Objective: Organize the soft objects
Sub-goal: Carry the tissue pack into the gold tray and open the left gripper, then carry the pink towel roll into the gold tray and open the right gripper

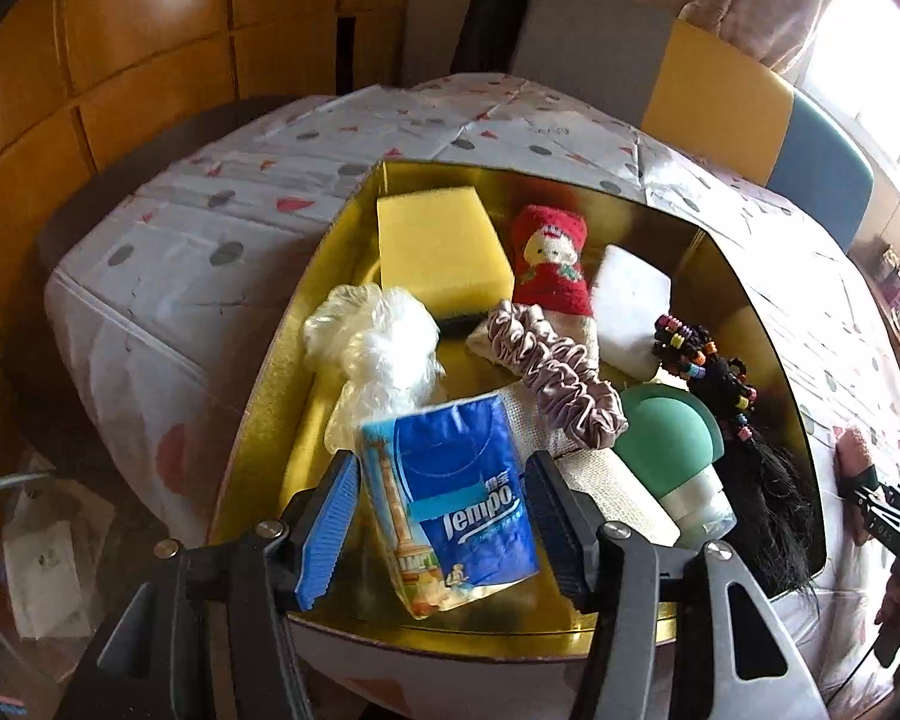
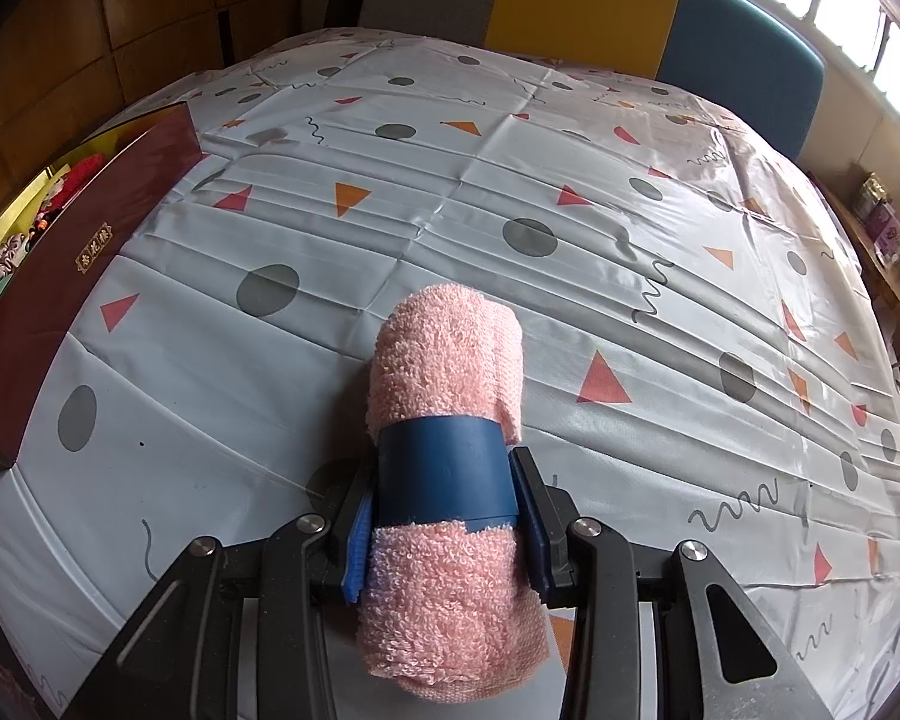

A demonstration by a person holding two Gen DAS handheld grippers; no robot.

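Pink towel (image 2: 450,450), rolled and banded in blue, sits clamped in my right gripper (image 2: 450,516) over the tablecloth (image 2: 570,180). My left gripper (image 1: 444,510) stands apart around the tissue pack (image 1: 450,492), pads clear, inside the gold box (image 1: 750,324).

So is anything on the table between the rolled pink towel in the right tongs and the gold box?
Nothing visible. Between the pink towel, clamped in the right tongs, and the box's red wall lies only bare tablecloth. The box itself is already crowded, though.
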